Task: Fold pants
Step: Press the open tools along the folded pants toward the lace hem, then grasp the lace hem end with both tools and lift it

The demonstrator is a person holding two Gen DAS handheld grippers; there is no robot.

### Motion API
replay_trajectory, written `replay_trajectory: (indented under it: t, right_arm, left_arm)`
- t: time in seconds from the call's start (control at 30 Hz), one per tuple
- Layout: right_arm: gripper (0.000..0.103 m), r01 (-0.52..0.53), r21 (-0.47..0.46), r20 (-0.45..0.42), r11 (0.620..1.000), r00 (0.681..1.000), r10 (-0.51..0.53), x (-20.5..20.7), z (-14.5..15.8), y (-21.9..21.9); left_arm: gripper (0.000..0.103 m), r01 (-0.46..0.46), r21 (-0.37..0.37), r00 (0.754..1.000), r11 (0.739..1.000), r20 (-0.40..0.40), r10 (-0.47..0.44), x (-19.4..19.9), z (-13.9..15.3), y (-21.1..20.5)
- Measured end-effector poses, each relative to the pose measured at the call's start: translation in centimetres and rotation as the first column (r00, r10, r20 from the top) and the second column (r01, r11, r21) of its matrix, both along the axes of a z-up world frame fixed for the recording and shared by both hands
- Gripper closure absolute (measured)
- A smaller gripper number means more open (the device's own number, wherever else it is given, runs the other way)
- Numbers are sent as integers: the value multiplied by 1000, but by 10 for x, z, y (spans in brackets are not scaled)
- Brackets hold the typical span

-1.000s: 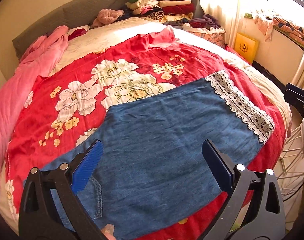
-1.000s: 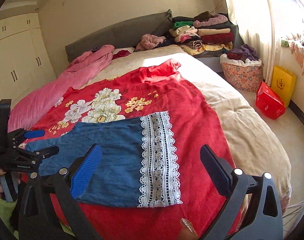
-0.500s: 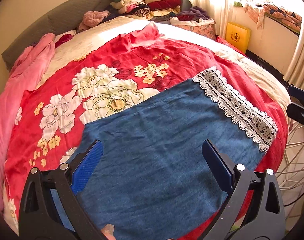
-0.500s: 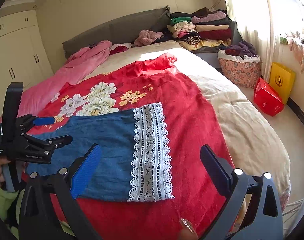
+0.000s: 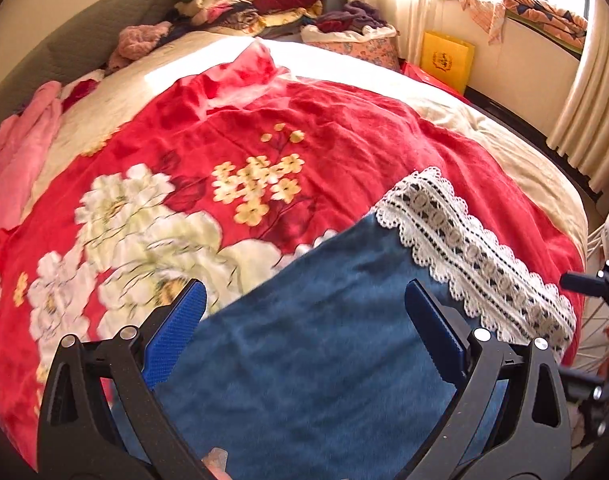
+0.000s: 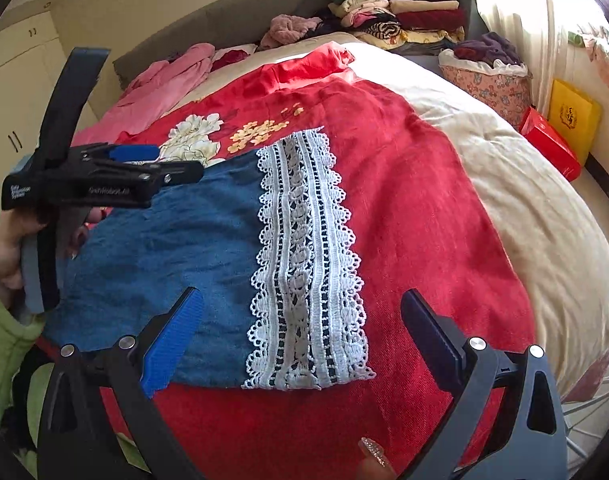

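While sunlight is falling across the bed (image 6: 544,216), a red blanket (image 6: 416,208) with white flowers is covering most of it, and the pants (image 6: 176,256) are lying flat on that blanket toward the 7 o'clock part of the right wrist view. They are blue denim, and their white lace hem (image 6: 308,264) is running from 12 to 6 o'clock through the middle of that view. A pink blanket (image 6: 164,80) is lying along the bed's edge at 10 o'clock, and a stack of folded clothes (image 6: 400,12) is sitting past the bed's head at 12 o'clock. The left gripper (image 5: 304,328) is hovering over the denim, its blue-padded fingers spread wide and holding nothing; in the right view it is showing at 9 o'clock, held by a hand (image 6: 4,248). The right gripper (image 6: 300,332) is hanging over the lace hem near the bed's near edge, its fingers likewise wide apart and holding nothing.
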State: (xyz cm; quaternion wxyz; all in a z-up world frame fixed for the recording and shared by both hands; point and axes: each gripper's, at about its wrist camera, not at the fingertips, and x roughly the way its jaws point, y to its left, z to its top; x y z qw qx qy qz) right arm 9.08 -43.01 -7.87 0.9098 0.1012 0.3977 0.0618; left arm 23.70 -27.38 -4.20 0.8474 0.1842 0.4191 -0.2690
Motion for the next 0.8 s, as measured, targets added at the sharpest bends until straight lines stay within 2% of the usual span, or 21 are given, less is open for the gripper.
replay_trajectory:
  t: [0.17, 0.2, 0.23, 0.3, 0.33, 0.4, 0.47, 0.5, 0.57, 0.63, 0.8]
  right_arm:
    - [5, -29, 29, -5, 999, 1000, 29, 4, -9, 3]
    - [10, -33, 26, 0, 999, 999, 33, 5, -9, 5]
    - [31, -31, 19, 5, 999, 1000, 31, 5, -10, 5]
    - [48, -37, 36, 8, 999, 999, 37, 6, -9, 4]
    - [47, -40, 43, 9, 998, 999, 40, 7, -9, 4]
    - [46, -41, 51, 1, 998, 999, 41, 11, -13, 2]
    - [46, -37, 65, -12, 997, 999, 38, 14, -18, 1]
    - [46, -37, 64, -11, 997, 999, 38, 14, -18, 2]
    - [49, -51, 58, -1, 997, 999, 51, 15, -14, 5]
    - [70, -79, 87, 9, 993, 997, 79, 14, -10, 7]
    - [75, -131, 103, 19, 986, 991, 130, 13, -4, 19]
  left_arm:
    - [10, 49, -6, 997, 999, -63, -50, 23, -22, -19]
    - [10, 56, -16, 995, 998, -77, -57, 26, -26, -21]
    - [12, 61, -33, 993, 998, -102, -64, 29, -32, -23]
    - [21, 65, -63, 986, 996, -148, -74, 34, -40, -23]
    - [28, 70, -83, 982, 994, -168, -83, 35, -44, -22]
    - [34, 86, -96, 982, 992, -162, -100, 31, -45, -24]
    - [49, 101, -104, 980, 989, -159, -116, 28, -42, -25]
    - [53, 108, -105, 980, 989, -158, -124, 26, -41, -27]
    - [75, 128, -108, 977, 986, -155, -144, 20, -40, -30]
    - [84, 130, -109, 978, 986, -151, -146, 18, -39, -32]
    - [97, 117, -124, 980, 985, -148, -135, 16, -37, -26]
